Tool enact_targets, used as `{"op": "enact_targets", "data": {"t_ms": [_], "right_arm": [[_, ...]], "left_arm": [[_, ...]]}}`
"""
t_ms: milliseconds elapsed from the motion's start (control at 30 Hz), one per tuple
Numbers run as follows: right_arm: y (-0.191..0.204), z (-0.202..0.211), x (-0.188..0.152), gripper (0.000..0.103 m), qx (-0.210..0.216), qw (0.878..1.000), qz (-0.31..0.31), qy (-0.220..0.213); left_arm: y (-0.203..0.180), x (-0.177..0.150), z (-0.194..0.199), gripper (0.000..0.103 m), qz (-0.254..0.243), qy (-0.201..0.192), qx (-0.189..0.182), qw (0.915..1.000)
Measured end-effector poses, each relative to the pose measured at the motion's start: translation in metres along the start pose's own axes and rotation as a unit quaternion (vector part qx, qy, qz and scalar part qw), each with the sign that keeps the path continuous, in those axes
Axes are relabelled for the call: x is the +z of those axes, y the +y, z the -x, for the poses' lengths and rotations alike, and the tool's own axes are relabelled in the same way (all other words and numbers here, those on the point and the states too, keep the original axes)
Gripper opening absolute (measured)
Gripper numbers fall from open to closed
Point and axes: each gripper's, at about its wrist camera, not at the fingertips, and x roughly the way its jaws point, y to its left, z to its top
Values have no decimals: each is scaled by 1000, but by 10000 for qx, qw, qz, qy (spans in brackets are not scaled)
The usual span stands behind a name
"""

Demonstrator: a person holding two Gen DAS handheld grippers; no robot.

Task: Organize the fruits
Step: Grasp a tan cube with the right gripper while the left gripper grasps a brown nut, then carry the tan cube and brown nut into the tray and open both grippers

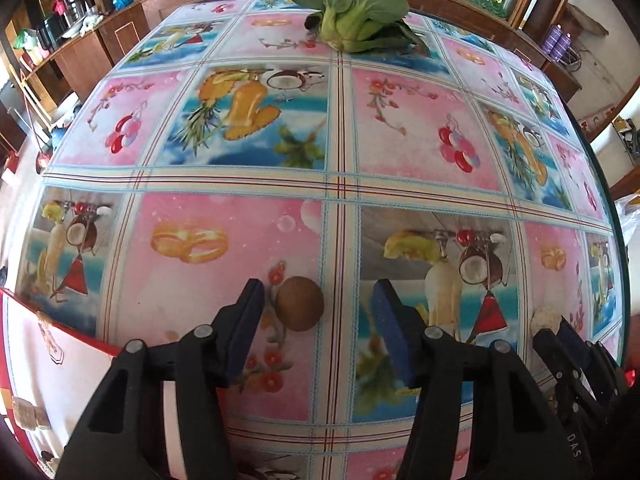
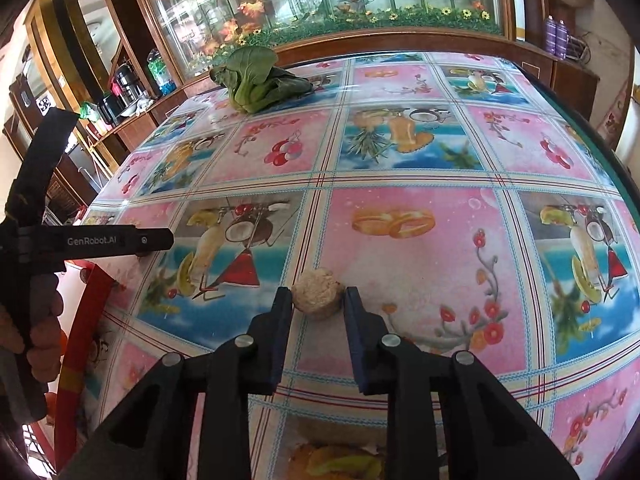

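Observation:
A round brown fruit [image 1: 299,304] lies on the patterned tablecloth between the fingers of my left gripper [image 1: 318,296]. It sits close against the left pad [image 1: 248,320], with a wide gap to the right pad, so this gripper is open. In the right wrist view a pale, rough, round lump [image 2: 318,296] rests on the cloth with my right gripper [image 2: 319,300] shut on it, both pads touching its sides. The same lump [image 1: 545,317] shows at the right gripper's tips [image 1: 560,334] in the left wrist view.
A bok choy [image 1: 352,12] [image 2: 256,80] lies at the table's far edge. A white box with a red rim [image 1: 40,340] [image 2: 84,320] sits at the near left. A hand [image 2: 40,332] grips the left gripper's black housing [image 2: 100,240]. Wooden cabinets surround the table.

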Motion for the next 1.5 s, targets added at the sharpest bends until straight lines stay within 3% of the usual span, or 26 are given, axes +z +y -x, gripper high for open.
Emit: {"op": "enact_targets", "data": {"t_ms": [367, 633, 767, 1100, 1500], "right_arm": [[-1, 1, -1, 24, -41, 10000, 30, -13], [-5, 5, 0, 24, 9, 9999, -98, -117], [-5, 16, 1, 24, 86, 9990, -102, -437], [-6, 39, 2, 25, 274, 9931, -152, -1132], [-6, 42, -3, 24, 90, 9917, -114, -1279]], "left_arm": [[-8, -4, 1, 25, -189, -150, 151, 9996], [-14, -26, 10, 25, -204, -399, 213, 9988], [-27, -48, 28, 25, -434, -720, 314, 9960], [-52, -92, 92, 25, -948, -1751, 558, 9784], [-33, -121, 152, 25, -968, -2512, 775, 9600]]}}
